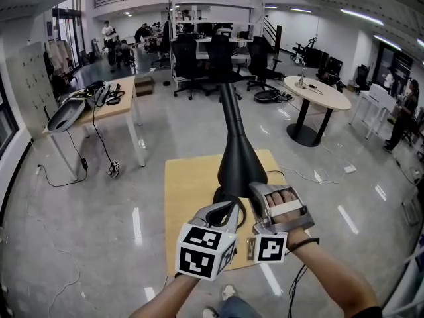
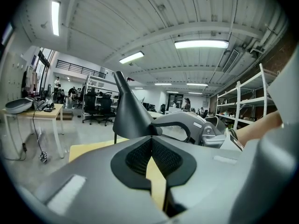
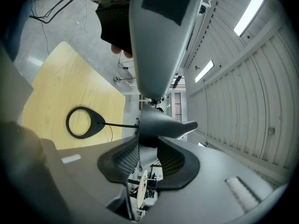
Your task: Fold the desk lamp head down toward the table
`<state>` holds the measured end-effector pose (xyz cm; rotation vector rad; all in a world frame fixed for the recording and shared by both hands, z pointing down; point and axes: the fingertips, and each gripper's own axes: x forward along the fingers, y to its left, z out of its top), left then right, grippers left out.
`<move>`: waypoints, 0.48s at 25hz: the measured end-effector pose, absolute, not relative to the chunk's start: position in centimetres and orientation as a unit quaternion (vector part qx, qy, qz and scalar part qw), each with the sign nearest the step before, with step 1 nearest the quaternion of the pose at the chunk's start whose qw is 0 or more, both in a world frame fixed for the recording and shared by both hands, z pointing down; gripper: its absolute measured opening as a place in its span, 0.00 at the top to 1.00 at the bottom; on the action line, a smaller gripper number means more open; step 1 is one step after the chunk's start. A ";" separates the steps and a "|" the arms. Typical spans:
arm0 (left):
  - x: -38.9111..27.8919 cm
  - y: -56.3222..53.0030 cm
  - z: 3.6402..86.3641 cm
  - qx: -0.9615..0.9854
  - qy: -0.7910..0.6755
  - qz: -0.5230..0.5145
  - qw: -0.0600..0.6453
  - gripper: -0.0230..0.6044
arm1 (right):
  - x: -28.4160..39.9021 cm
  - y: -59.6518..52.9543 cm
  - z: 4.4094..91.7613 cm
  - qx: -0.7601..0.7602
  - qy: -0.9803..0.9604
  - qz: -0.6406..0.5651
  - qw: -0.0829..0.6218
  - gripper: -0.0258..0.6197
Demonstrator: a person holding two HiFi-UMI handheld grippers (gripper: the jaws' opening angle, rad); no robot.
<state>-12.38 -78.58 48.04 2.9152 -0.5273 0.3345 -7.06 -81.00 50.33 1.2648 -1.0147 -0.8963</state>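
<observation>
Gripping the lamp head (image 1: 237,158) at its wide end, the right gripper (image 1: 258,192) has its jaws pinched on the shade's edge. The left gripper (image 1: 228,209) hangs just beside it, jaws pressed together on nothing. The head stands raised above the table (image 1: 189,191), pointing up and away, with the ring base (image 3: 84,122) flat on the wood. The person would do best to swing the head down slowly in an arc about its joint, not dragging it sideways. The base looks light, so pressing it down with the left gripper would likely stop any tipping or sliding.
</observation>
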 end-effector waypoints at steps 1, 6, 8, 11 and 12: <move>-11.8 -78.7 48.7 0.974 -0.177 0.112 0.081 0.94 | -6.4 -81.1 51.1 0.545 -0.439 -0.386 0.601 0.79; -5.9 -77.9 50.0 0.973 -0.181 0.115 0.083 0.94 | -0.5 -80.6 53.1 0.537 -0.445 -0.385 0.604 0.77; -9.5 -84.9 49.7 0.973 -0.182 0.116 0.085 0.94 | -4.1 -87.5 53.1 0.534 -0.446 -0.384 0.607 0.77; -13.1 -92.3 48.4 0.972 -0.183 0.118 0.087 0.94 | -7.6 -95.0 52.1 0.529 -0.449 -0.382 0.611 0.76; -11.9 -91.9 48.6 0.972 -0.184 0.119 0.087 0.94 | -6.4 -94.6 52.4 0.527 -0.450 -0.381 0.611 0.76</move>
